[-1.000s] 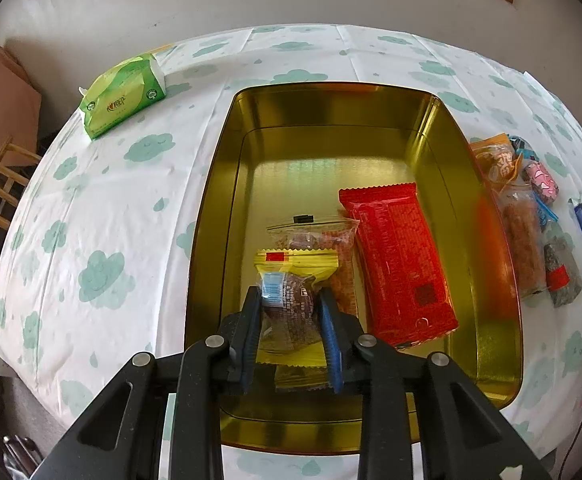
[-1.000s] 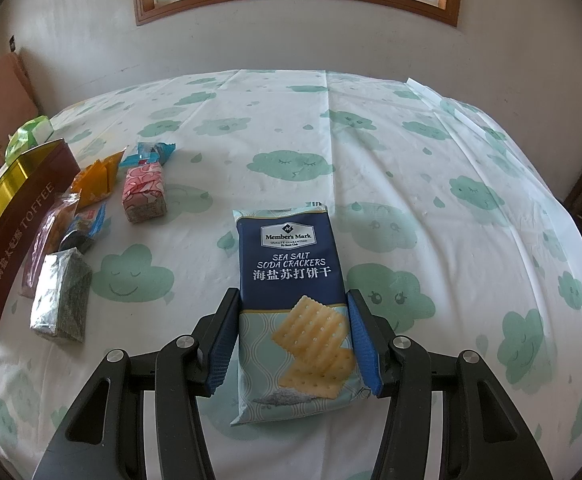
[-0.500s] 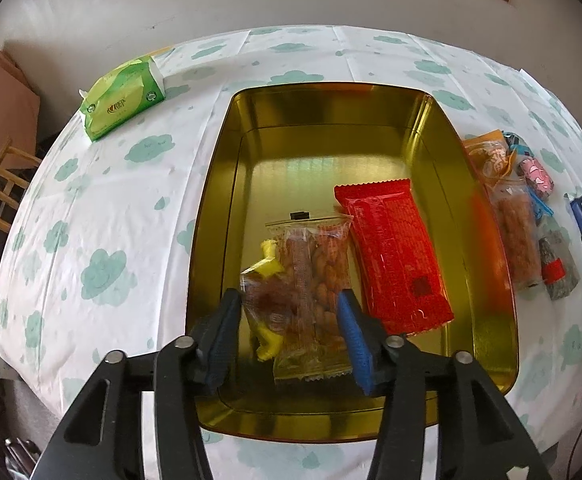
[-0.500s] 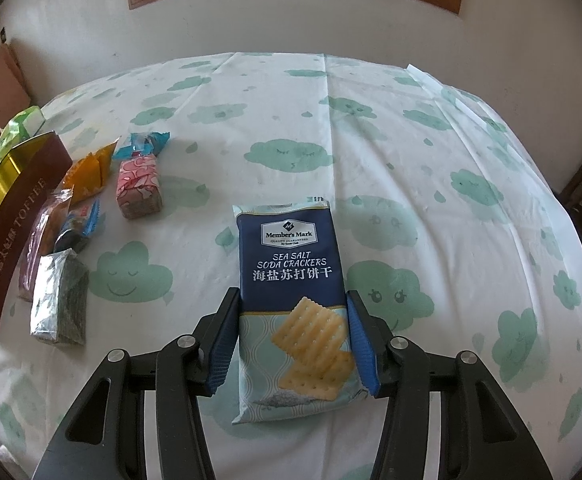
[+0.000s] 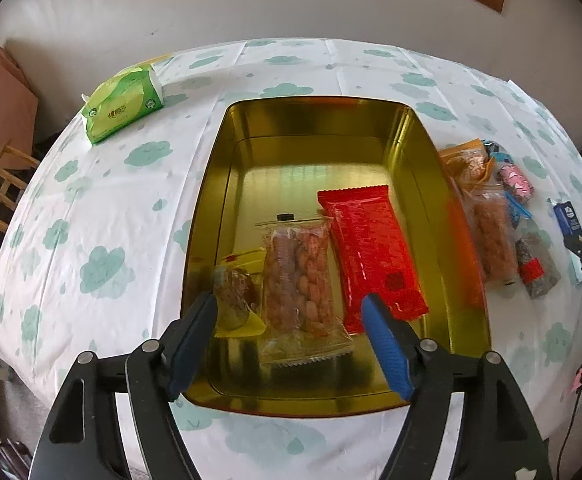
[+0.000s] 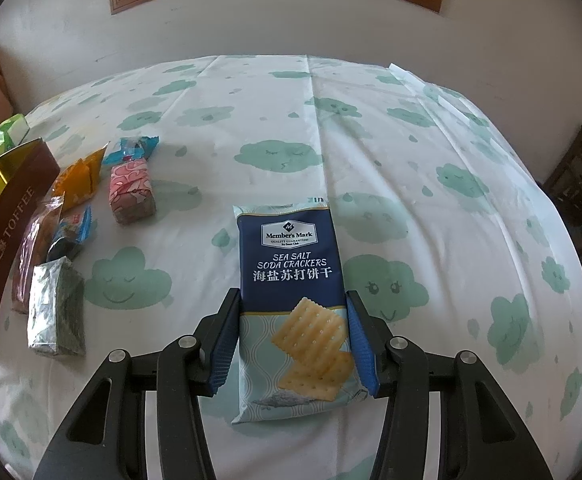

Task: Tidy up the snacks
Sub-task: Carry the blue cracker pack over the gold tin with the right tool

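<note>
Three snacks lie in my tin (image 5: 211, 184), left claw (image 5: 289, 312) opening empty, right claw (image 6: 291, 320) clamping crackers (image 6: 291, 276), several packets (image 6: 55, 304) left on the counter (image 6: 411, 160).

Left hand-held gripper (image 5: 289, 310) opening, empty.

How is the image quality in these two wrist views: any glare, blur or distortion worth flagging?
Left wrist view: strong fisheye curvature; the gold tin mirrors the window and the red packet on its shiny walls; the yellow-wrapped snack is slightly smeared. Right wrist view: soft, even daylight with faint shadows; print on the cracker pack is sharp; black vignette in the corners, tablecloth bowed.
</note>
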`<state>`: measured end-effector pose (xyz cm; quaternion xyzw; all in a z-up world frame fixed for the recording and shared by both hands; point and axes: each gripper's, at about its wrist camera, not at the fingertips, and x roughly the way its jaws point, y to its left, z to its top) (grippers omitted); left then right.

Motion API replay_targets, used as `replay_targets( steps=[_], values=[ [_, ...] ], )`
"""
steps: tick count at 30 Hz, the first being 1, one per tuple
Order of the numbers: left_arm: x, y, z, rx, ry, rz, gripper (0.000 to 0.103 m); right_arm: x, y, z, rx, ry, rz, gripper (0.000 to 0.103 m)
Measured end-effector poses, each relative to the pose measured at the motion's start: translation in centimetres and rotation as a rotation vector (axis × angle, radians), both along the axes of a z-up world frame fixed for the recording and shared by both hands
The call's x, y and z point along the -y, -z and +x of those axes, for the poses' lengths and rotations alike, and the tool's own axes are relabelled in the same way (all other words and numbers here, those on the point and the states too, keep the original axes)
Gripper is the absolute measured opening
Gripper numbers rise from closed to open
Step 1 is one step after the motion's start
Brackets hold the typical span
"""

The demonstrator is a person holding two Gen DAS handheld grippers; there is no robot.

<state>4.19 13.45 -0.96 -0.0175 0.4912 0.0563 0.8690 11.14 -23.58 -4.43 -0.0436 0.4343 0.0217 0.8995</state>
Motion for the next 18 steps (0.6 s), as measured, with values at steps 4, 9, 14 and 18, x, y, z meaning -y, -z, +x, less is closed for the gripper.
replay_targets(
  steps=[4,9,14,18],
  values=[
    [0.1,-0.2,-0.3,0.004,-0.002,-0.022,0.072,-0.1,-0.5,-0.1,0.01,0.01,0.01,0.051],
    [0.2,-0.5,-0.9,0.022,-0.004,-0.049,0.076,-0.4,-1.6,-0.7,0.031,0.014,0.028,0.051],
    [-0.1,-1.1,-1.3,0.05,-0.016,-0.058,0.082,-1.7,-3.5,-1.5,0.058,-0.007,0.069,0.051],
    [-0.9,-1.5,-1.7,0.071,-0.045,-0.069,0.086,-4.3,-5.0,-2.1,0.079,-0.058,0.108,0.051]
  ],
)
